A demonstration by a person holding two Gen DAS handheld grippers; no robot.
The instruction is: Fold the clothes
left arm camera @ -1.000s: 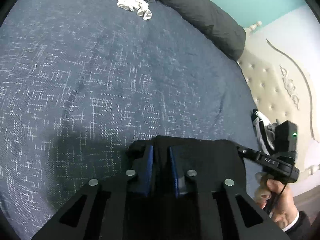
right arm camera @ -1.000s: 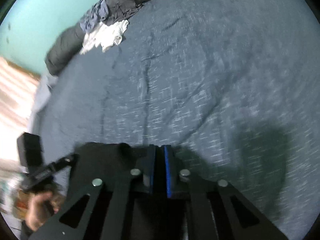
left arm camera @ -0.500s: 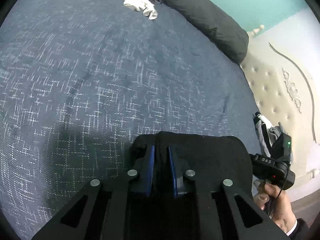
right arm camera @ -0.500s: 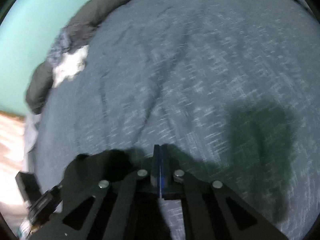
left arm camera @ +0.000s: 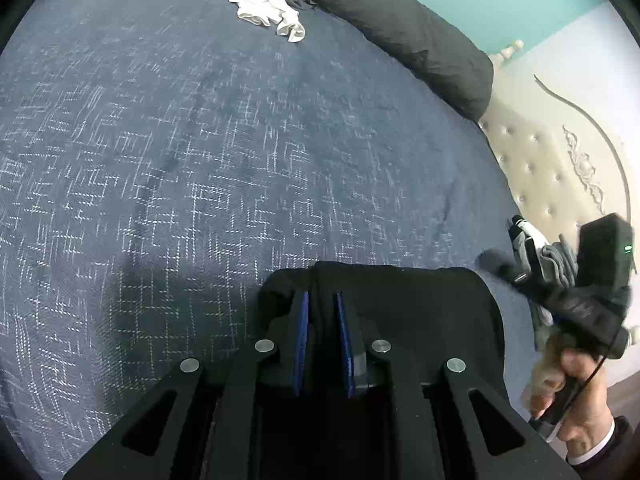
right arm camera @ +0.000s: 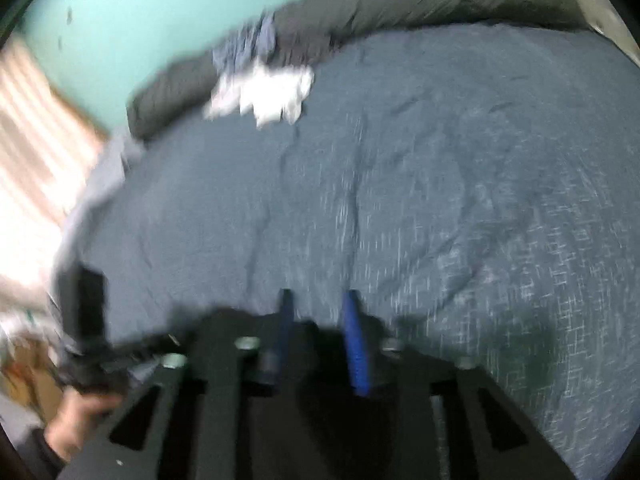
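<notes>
A black garment lies bunched on the blue patterned bedspread, close in front of me. My left gripper is shut on a fold of it, black cloth filling the gap between the blue pads. The right wrist view is blurred by motion. In it my right gripper has its jaws opening, the pads apart, with bedspread showing between the tips and nothing pressed. Dark cloth sits just left of them. A hand holds the right gripper at the bed's right edge.
White clothes and a long dark grey pillow lie along the far side by the teal wall. A cream tufted headboard stands on the right, with folded grey and striped clothes before it. Open bedspread spans the middle.
The right gripper's pads were pressed together and now stand apart, and its view has swung across the bed. The left gripper stays put, still clamped on the black cloth.
</notes>
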